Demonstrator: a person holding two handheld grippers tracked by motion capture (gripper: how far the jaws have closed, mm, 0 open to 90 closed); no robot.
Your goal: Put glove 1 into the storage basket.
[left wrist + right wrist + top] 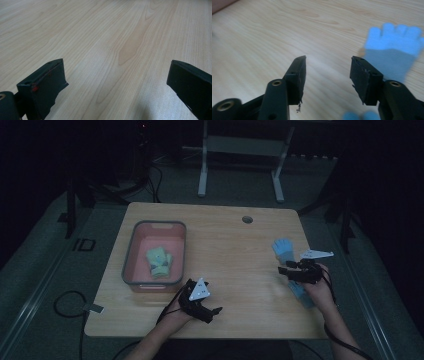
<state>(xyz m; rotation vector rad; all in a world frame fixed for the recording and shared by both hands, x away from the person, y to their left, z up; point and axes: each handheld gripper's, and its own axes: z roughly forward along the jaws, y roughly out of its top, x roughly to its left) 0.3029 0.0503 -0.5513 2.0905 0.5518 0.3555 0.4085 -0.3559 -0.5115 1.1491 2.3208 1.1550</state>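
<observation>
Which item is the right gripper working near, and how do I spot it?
Start at the wooden table and go to its right edge, beside the right gripper. There lies a light blue toe sock, flat on the bare wood. Its blue colour and separate toes set it apart from the greenish socks in the pink bin.

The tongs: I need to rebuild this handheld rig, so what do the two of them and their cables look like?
Both are black. The left tongs and the right tongs each carry a pale grey three-cornered plate on top and trail a black cable toward the person. Each has two flat, blocky black jaws; the left gripper view shows small red marks on one jaw. No sleeve can be made out on either forearm.
</observation>
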